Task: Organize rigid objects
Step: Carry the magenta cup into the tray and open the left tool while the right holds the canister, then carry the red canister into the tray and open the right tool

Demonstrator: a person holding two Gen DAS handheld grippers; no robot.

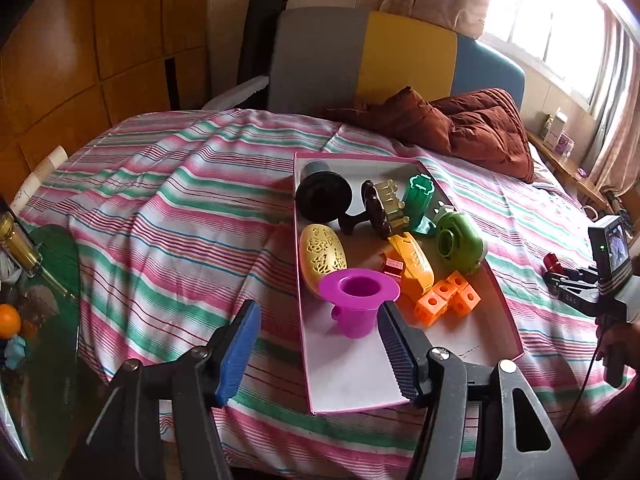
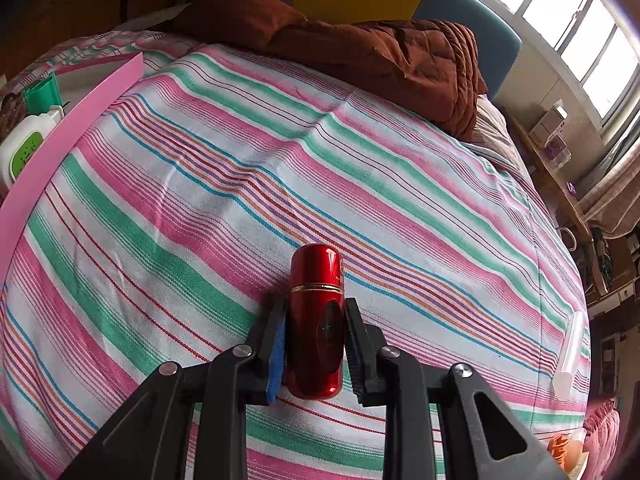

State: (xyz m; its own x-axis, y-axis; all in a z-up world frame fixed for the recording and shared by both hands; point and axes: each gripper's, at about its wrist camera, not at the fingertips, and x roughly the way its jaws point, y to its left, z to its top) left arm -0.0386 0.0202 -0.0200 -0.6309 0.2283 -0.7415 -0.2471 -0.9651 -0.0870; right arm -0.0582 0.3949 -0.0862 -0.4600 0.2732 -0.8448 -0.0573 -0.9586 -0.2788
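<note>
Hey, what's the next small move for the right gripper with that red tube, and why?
Probably lift the red tube off the striped bedspread and carry it toward the pink tray. The right gripper is already shut on it, and the left gripper stands open, clear of the purple cup in the tray.

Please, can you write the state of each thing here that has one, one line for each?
Left tool: open, holding nothing.
Right tool: shut on red capsule.
Red capsule: gripped, lying on the striped bedspread.
Purple cup: upright in the pink tray, free.
Green tape dispenser: in tray, tilted.
</note>
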